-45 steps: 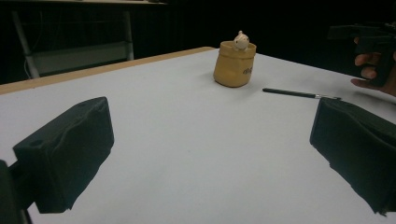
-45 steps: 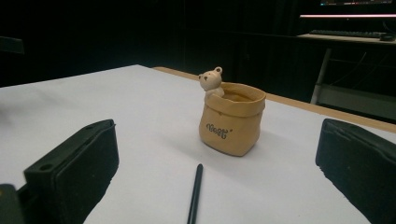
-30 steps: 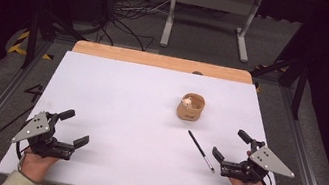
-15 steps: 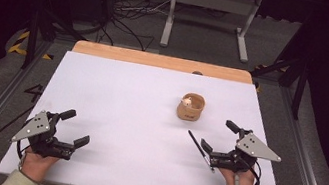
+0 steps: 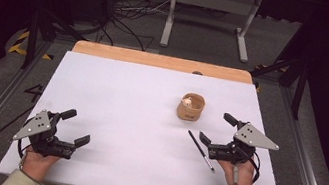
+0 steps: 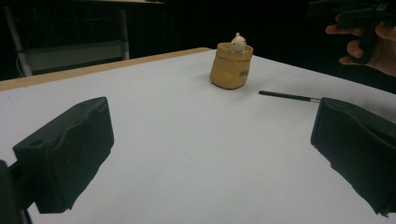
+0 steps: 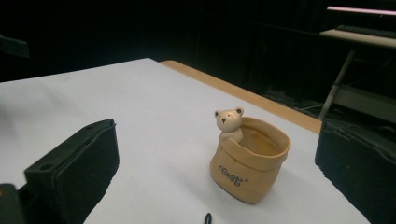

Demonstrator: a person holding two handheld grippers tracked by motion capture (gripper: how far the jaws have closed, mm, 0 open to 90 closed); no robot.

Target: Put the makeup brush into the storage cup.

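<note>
— White sheeting covers the table, with a strip of bare wood along its far edge and a dark room of cables and stands beyond. What sits on it from the high view?

— A tan pouch-shaped pot right of centre, and a thin black pen lying flat just nearer the person. The right gripper hovers beside the pen, jaws spread wide with nothing between them, probably lined up to take it. The left gripper rests near the front left corner, equally open and empty, well apart from both things; it looks parked.

— And the left gripper view?

— Its two black jaws stand far apart over bare sheet. Pot and pen lie ahead, with the other hand raised at the upper right.

— The right gripper view?

— Jaws wide, empty, framing the pot, where a little bear figure peeks over the rim. The pen's tip just shows at the bottom edge, so the pen lies below the jaws, not yet between them.
</note>
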